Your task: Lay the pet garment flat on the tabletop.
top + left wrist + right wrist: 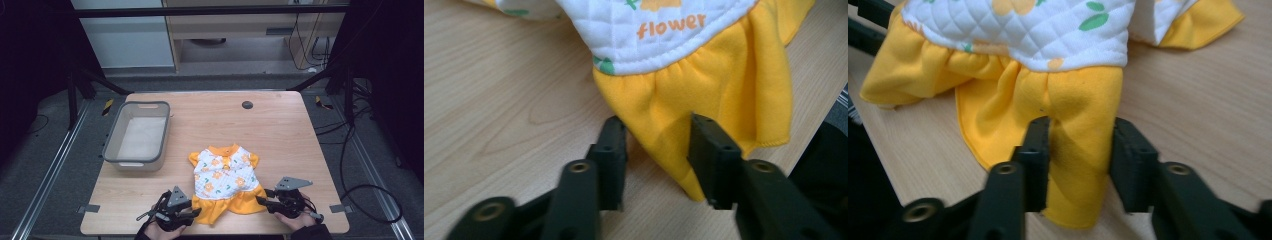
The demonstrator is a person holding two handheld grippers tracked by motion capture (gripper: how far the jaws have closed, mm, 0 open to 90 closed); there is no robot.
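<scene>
A small dress point(225, 175) lies flat near the table's front edge, with a white quilted top printed with orange flowers and a yellow skirt. In the left gripper view, the skirt's corner point(724, 85) lies between the jaws of my left gripper point(656, 135), which stand apart on either side of it. My right gripper point(1080, 135) straddles the skirt's other end point(1078, 115) the same way, jaws apart with cloth filling the gap. From above, the left gripper point(197, 212) sits at the hem's left and the right gripper point(262, 200) at its right.
A grey plastic bin point(112, 145) stands on the left part of the wooden table point(280, 135). A small black round cap point(247, 104) sits at the far middle. The table's front edge runs just under both hands.
</scene>
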